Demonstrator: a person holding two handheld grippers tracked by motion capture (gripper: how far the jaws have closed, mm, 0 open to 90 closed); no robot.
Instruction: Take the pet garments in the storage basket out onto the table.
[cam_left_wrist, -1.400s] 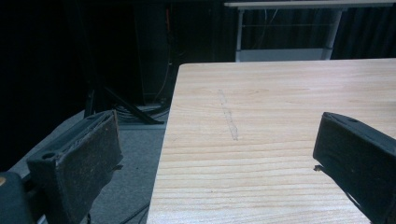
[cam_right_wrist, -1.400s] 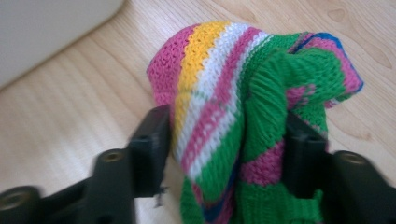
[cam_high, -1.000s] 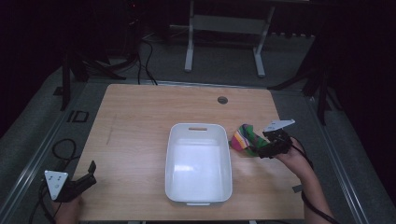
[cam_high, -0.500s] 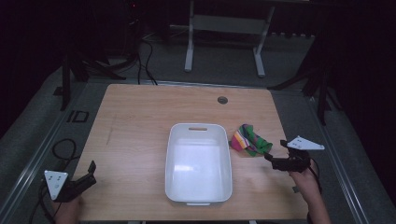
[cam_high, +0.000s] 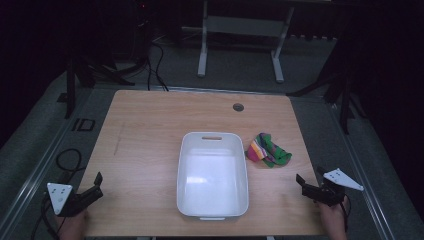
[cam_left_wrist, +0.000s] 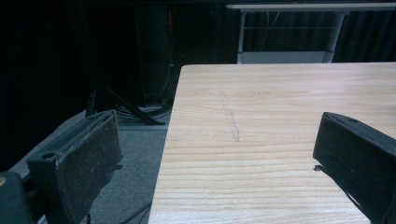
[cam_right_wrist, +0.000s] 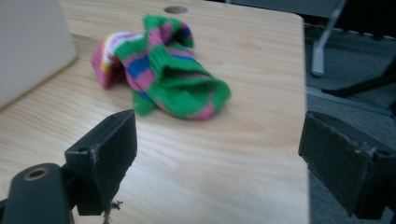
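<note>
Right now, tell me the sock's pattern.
The sock is striped green, pink, blue, white and yellow, clearest in the right gripper view.

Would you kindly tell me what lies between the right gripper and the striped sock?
Nothing but bare wooden table. The right gripper view shows open tabletop from the right gripper to the striped sock, and the high view agrees.

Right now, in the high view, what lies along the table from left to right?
left gripper → white bin → striped sock → right gripper
</note>
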